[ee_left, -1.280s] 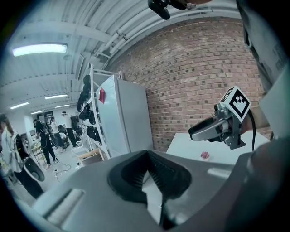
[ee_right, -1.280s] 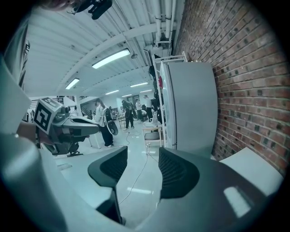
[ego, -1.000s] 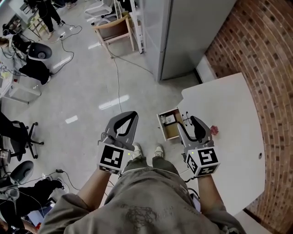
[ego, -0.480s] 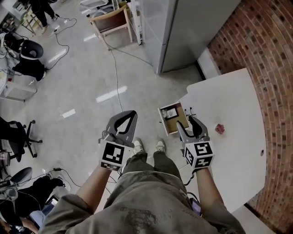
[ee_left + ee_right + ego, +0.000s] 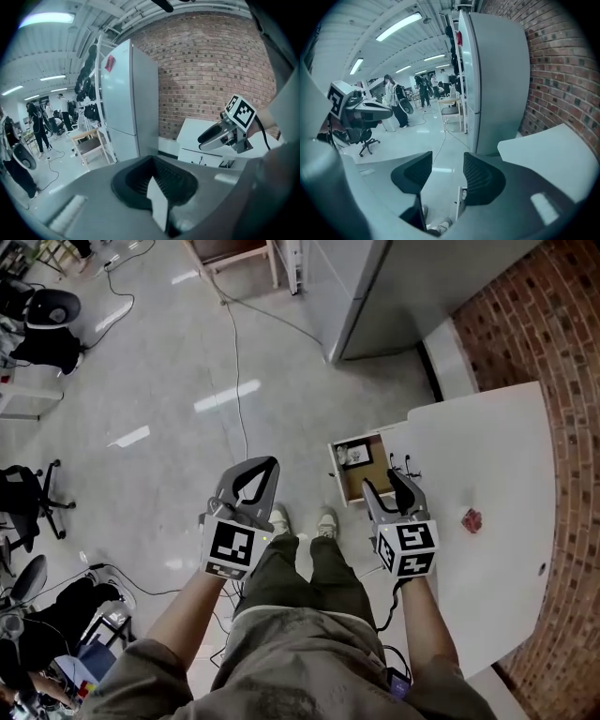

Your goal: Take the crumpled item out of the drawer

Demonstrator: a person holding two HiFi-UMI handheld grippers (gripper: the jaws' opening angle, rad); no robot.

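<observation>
Hovering over the floor well left of the open drawer (image 5: 335, 470), the left gripper (image 5: 265, 468) has its jaws closed tip to tip, with nothing between them. The drawer stands pulled out from the white table (image 5: 487, 456), and a pale crumpled item (image 5: 353, 455) lies at its far end, with bare brown bottom showing nearer the person. Just at the drawer's near right corner, the right gripper (image 5: 386, 488) hangs with its jaws spread wide and empty; its own view looks down through the gap at the drawer's edge. Well right of the drawer, a small reddish crumpled lump (image 5: 471, 519) sits on the tabletop, apart from both grippers. By my reading, the drawer is already open but the item inside is untouched, so reaching in, grasping it and lifting it out are all left to do.
</observation>
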